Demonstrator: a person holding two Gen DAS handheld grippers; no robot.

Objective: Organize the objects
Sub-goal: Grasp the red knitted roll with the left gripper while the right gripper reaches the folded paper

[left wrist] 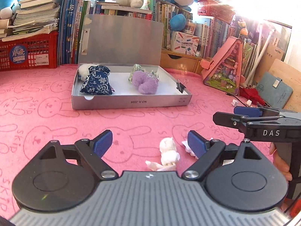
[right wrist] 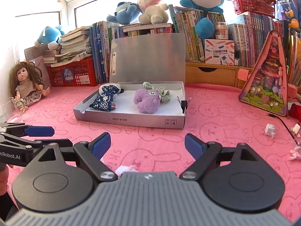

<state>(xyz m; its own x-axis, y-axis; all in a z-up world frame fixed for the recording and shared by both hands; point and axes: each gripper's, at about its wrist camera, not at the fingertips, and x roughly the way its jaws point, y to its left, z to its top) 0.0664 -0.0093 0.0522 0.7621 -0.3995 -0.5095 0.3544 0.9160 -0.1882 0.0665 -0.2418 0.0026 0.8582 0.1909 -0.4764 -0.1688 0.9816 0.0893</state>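
Observation:
A flat silver box (left wrist: 131, 103) (right wrist: 131, 121) stands open on the pink cloth, lid propped upright. Inside lie a blue floral pouch (left wrist: 96, 82) (right wrist: 103, 99), a purple plush toy (left wrist: 145, 82) (right wrist: 147, 100), a green checked cloth (right wrist: 163, 92) and a white fluffy thing (left wrist: 82, 71). A black binder clip (left wrist: 180, 86) (right wrist: 184, 104) sits on the box's right wall. My left gripper (left wrist: 150, 144) is open over the cloth, well short of the box, nothing between its fingers. My right gripper (right wrist: 147, 144) (left wrist: 246, 111) is open too, beside the left one. A small white plush (left wrist: 168, 153) lies below the left jaws.
Crumpled paper scraps (left wrist: 188, 146) (right wrist: 270, 130) and a cable (right wrist: 282, 121) lie on the cloth. A doll (right wrist: 28, 82) and a glass (right wrist: 9, 111) sit at the left. Red crates (left wrist: 28, 52), books, plush toys, a wooden drawer unit (right wrist: 210, 74) and a pink triangular toy house (right wrist: 267, 82) line the back.

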